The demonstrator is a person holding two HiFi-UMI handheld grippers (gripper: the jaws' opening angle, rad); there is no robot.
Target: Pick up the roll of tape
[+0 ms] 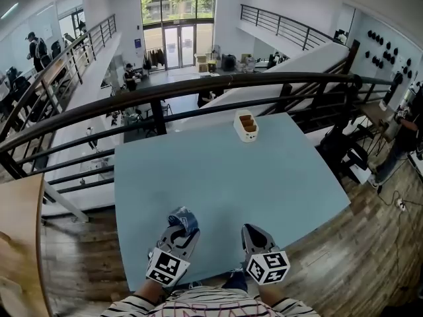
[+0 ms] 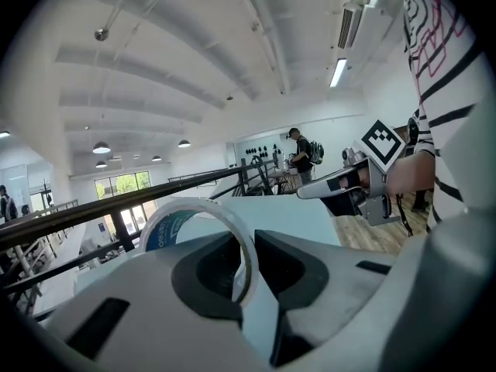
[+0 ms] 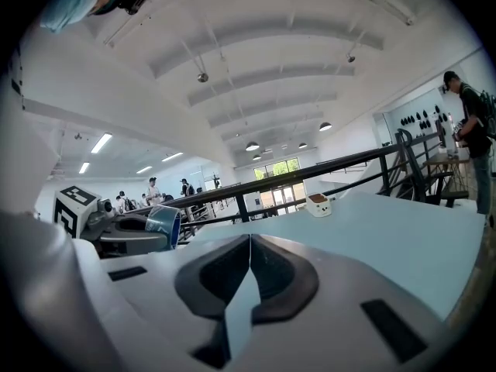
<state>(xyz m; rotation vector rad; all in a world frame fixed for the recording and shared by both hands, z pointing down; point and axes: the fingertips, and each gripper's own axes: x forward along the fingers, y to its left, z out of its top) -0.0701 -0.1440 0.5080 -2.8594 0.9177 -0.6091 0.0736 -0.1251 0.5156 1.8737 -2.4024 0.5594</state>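
The roll of tape (image 1: 183, 217), white-rimmed with a blue printed side, stands upright between the jaws of my left gripper (image 1: 178, 232), which is shut on it above the near edge of the light blue table (image 1: 218, 170). In the left gripper view the roll (image 2: 172, 222) rises out of the jaws, with its far rim pinched between the pads. My right gripper (image 1: 251, 232) hovers to the right of it, shut with nothing held; its jaws (image 3: 249, 245) meet edge to edge. From the right gripper view the roll (image 3: 164, 223) shows at the left.
A small white holder (image 1: 246, 125) with brown contents stands at the table's far edge, seen too in the right gripper view (image 3: 318, 204). A dark metal railing (image 1: 198, 88) runs behind the table, over a lower floor. Wooden flooring (image 1: 370, 243) lies to the right.
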